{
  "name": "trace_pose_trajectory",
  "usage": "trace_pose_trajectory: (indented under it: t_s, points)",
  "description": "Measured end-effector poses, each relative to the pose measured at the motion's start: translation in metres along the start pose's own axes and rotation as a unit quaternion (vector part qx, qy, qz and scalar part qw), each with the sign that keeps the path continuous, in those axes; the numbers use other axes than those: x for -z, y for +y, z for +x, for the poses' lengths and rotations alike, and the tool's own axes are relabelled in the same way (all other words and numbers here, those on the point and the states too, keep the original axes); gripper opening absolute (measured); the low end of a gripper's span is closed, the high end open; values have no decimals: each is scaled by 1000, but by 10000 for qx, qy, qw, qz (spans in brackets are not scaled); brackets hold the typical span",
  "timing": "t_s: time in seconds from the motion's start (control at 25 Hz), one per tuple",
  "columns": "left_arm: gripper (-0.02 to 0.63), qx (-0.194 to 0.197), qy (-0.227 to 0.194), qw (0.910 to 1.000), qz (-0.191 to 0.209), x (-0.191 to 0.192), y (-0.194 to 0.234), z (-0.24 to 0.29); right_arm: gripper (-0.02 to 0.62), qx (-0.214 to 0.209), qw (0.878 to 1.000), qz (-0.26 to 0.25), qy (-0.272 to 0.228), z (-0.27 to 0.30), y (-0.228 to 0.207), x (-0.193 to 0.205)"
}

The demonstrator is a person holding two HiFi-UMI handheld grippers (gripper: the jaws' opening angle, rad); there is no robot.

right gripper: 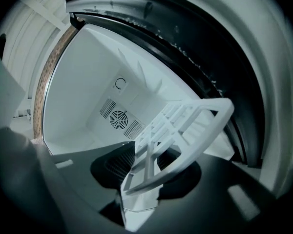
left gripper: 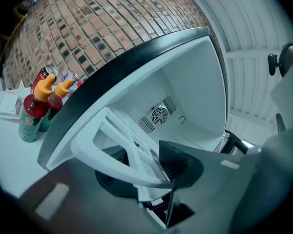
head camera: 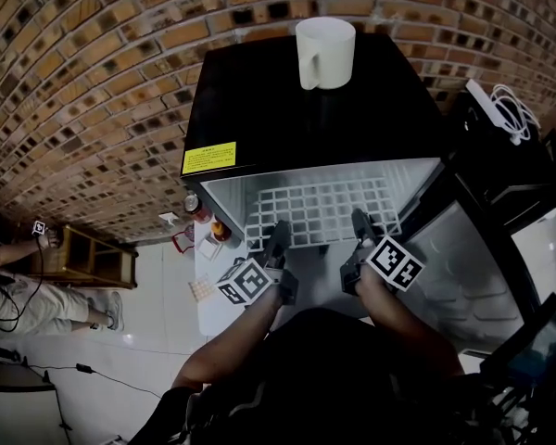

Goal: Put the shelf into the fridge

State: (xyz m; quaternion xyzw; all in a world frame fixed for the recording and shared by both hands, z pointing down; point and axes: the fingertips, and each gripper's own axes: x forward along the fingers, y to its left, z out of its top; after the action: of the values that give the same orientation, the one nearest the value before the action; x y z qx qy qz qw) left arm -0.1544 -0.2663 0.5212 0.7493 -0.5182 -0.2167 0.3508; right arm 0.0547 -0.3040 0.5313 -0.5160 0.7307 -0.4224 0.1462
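A white grid shelf (head camera: pixel 320 209) lies level in the mouth of the open black fridge (head camera: pixel 315 109), its back part inside the white cavity. My left gripper (head camera: pixel 278 235) is shut on the shelf's front rim near its left end; in the left gripper view the rim (left gripper: pixel 112 135) is pinched between the dark pads (left gripper: pixel 178 162). My right gripper (head camera: pixel 361 222) is at the rim's right end. In the right gripper view the rim (right gripper: pixel 185 126) sits between the jaws of the right gripper (right gripper: pixel 146 172), which stand apart from it, with a gap beside the ribbed pad (right gripper: pixel 115 165).
A white mug (head camera: pixel 324 52) stands on the fridge top. The fridge door (head camera: pixel 482 248) hangs open at the right. Sauce bottles (head camera: pixel 204 213) stand on a white surface left of the fridge. A fan vent (right gripper: pixel 118 118) marks the back wall. A seated person (head camera: pixel 18 295) is at far left.
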Motion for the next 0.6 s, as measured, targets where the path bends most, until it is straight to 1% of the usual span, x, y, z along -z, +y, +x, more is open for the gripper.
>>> trace_pose_trajectory:
  t_s: [0.08,0.16,0.4,0.52,0.6]
  points:
    - [120,-43,-17,10000,-78,-1,1,3,155,23,10000,-38,-69,3,-1,-2]
    - [118,-68,-13,10000,-71,-1,2,8,155,47,9999,-29,-92,7,-3,-5]
    - [120,-57,-55,10000,-40,-8,8,19,164,173,9998,21,-71,21,-4,-8]
    - [118,5,-37,9999,-165,-6,12,27,169,160,9999,-5,-17,30,-5,-9]
    - [118,-63,-78,9999,-129,-9,14,31,170,170,9999,8,1,34,-6,-11]
